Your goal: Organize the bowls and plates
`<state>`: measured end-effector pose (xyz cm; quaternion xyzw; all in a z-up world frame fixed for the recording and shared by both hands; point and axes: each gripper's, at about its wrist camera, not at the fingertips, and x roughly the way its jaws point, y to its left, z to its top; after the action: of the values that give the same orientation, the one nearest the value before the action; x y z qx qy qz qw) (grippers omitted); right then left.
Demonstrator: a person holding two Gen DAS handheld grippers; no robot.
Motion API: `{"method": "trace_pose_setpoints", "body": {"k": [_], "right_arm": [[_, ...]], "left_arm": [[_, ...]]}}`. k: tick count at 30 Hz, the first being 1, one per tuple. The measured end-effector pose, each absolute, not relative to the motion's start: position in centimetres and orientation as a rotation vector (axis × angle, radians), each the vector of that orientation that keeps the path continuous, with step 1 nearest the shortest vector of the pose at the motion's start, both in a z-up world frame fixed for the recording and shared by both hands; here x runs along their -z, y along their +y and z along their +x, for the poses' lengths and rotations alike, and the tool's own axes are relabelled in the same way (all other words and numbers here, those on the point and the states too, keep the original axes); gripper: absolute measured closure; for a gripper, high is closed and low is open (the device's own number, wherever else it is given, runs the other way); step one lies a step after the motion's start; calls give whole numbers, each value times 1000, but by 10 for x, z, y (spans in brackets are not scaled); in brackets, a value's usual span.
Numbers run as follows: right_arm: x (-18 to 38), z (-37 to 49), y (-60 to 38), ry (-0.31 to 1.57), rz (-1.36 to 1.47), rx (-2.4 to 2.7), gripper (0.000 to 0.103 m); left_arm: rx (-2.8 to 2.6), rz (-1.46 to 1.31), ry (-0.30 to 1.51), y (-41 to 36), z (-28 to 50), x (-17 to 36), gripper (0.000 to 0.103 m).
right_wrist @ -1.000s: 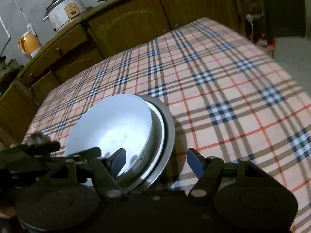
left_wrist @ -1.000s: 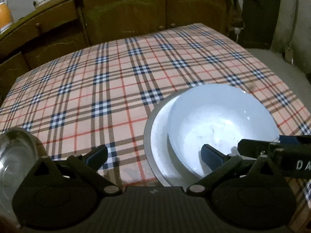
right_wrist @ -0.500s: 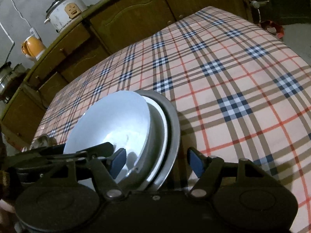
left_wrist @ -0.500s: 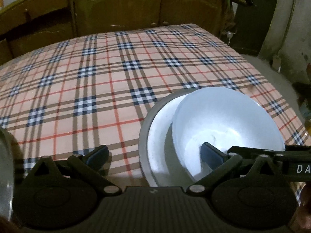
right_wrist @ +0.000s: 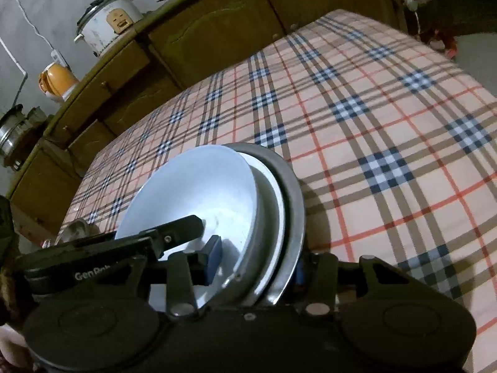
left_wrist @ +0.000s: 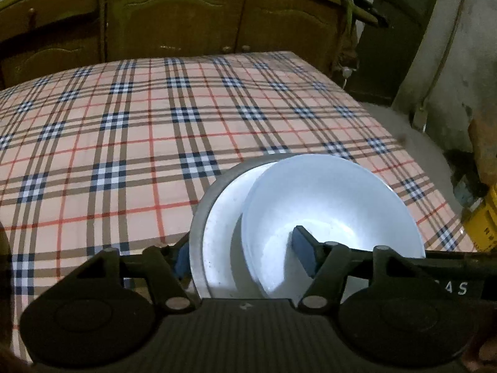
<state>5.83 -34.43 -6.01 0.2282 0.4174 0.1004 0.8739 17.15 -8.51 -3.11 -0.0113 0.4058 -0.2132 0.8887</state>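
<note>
Left gripper (left_wrist: 240, 253) and right gripper (right_wrist: 256, 259) closing across the stacked white ceramic bowl (left_wrist: 329, 205) and grey metal plate (left_wrist: 198, 217) – pad contact unclear; next: lift level.

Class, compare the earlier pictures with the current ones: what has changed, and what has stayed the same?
Both grippers' jaws are closing around the stack's near rims. The left gripper now straddles the metal plate and white bowl; the right gripper does likewise from the other side. The stack appears tilted up compared with before. The plaid tablecloth and cabinets are unchanged.
</note>
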Motion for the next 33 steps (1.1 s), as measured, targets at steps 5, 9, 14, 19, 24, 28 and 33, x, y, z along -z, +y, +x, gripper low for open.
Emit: {"method": "trace_pose_setpoints", "body": {"k": [5,9,14,19,24,28,33], "right_arm": [[47,55,-351,839,478,-198,47],[30,50,-355,800,471,-189,47],[8,40,-360,753,461,-182,47],[-16,28,-364,705,447,-176,47],[-34,14,-364,665,437,-181,47],[-45,6,-364,640,432,-186,47],[-58,-7,-361,614,420,-195,47]], "left_arm": [[450,-24,815,-90,170,15,39],[461,-25,783,-94,166,1,38],[474,-18,742,-100,158,-20,38],[484,-16,703,-103,147,-39,38],[483,-14,670,-104,134,-56,38],[481,-12,647,-103,125,-66,38],[476,-15,627,-100,114,-76,38]]}}
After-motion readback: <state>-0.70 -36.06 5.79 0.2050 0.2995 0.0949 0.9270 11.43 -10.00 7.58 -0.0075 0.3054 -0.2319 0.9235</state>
